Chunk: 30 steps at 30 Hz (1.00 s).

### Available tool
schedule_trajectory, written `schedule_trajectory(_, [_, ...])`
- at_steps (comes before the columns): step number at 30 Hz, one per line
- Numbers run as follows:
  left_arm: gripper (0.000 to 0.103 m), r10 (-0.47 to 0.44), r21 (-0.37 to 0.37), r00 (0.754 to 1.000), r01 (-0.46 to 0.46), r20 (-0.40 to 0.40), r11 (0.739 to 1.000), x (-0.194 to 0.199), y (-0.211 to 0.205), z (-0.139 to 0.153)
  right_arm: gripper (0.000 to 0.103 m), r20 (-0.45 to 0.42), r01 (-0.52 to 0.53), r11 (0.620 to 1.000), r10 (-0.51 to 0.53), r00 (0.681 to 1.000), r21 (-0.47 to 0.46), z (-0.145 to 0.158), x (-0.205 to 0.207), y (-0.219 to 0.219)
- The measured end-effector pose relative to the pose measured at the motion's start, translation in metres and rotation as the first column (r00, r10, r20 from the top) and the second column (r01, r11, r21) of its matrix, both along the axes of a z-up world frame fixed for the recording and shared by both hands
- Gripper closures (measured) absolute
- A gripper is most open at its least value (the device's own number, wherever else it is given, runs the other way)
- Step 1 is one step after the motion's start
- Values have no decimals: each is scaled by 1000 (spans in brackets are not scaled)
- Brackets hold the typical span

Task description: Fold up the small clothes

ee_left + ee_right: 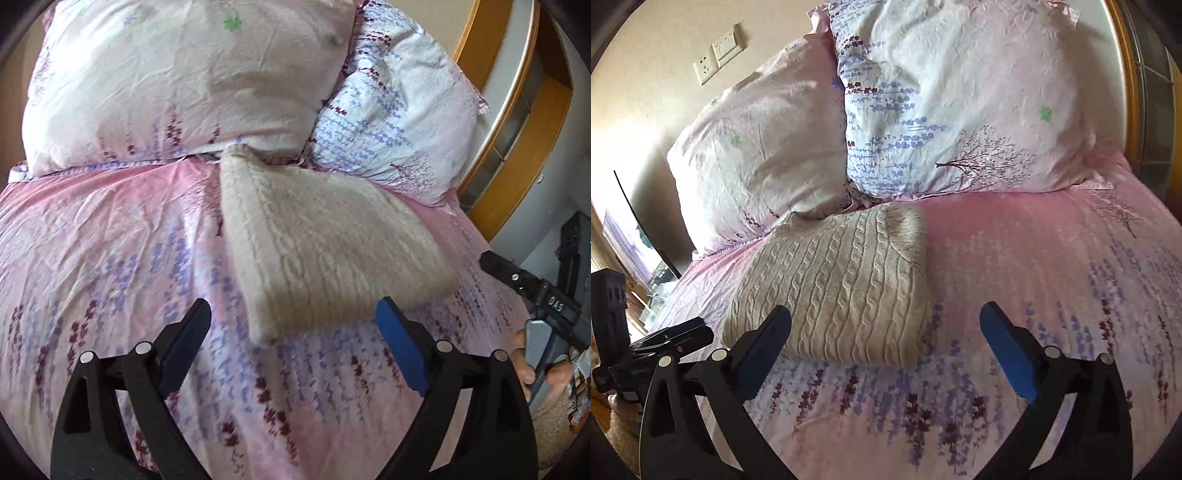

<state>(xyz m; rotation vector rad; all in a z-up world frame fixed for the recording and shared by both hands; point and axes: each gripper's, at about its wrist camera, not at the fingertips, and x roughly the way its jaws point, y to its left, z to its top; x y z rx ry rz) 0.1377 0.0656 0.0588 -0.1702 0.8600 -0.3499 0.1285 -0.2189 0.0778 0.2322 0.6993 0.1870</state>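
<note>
Two grippers hang over the bed [92, 236], and both have their jaws wide open with nothing in them. No earlier look is given, so all that follows is how things lie now.

In the left wrist view, the left gripper [293, 315] sits at the bottom middle of the frame. Its blue pads [400, 354] stand far apart. The folded knit sweater [325, 243] lies just past them, in the middle of the frame and a bit to the right. The near corner of the sweater pokes between the pads, but the pads do not press on it. At the right edge a hand [524, 365] holds the other tool.

In the right wrist view, the right gripper [886, 319] is at the bottom middle too. Its left pad [764, 350] sits in front of the near edge of the sweater [834, 280], and I cannot tell if it touches. The sweater fills the middle left of the frame, flat on the pink sheet [1052, 258], with its far end right up against the two pillows [960, 103].

I think the fold looks done, as the sweater is a neat, thick block. To finish well, both tools should pull back slowly and stay wide, so no pad catches the knit and drags a layer open. If an edge needs a pat, press down flat; do not pinch.

Both tools point down at a slant toward the bed, side by side, left one on the left of the sweater.
</note>
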Motion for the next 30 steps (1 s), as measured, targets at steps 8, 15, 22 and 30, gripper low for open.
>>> schedule_trajectory(8, [2,101,142,992,-91,-71,986,-21,2,-25,1,-95,21,994,-32,995,-110,-21,-18,27])
schedule_trajectory(15, [2,107,238,988,-79,-107,968,-18,-10,-38,1,-150,14,974,-49,987,-226,-45,-16,50])
schedule_trajectory(22, [2,112,291,986,-73,-122,954,-17,-19,-45,1,-196,-7,959,-51,979,-282,-59,-12,60])
schedule_trajectory(30, [2,128,301,987,-95,-93,949,-18,-21,-46,1,-247,-35,958,-38,968,-285,-69,-10,63])
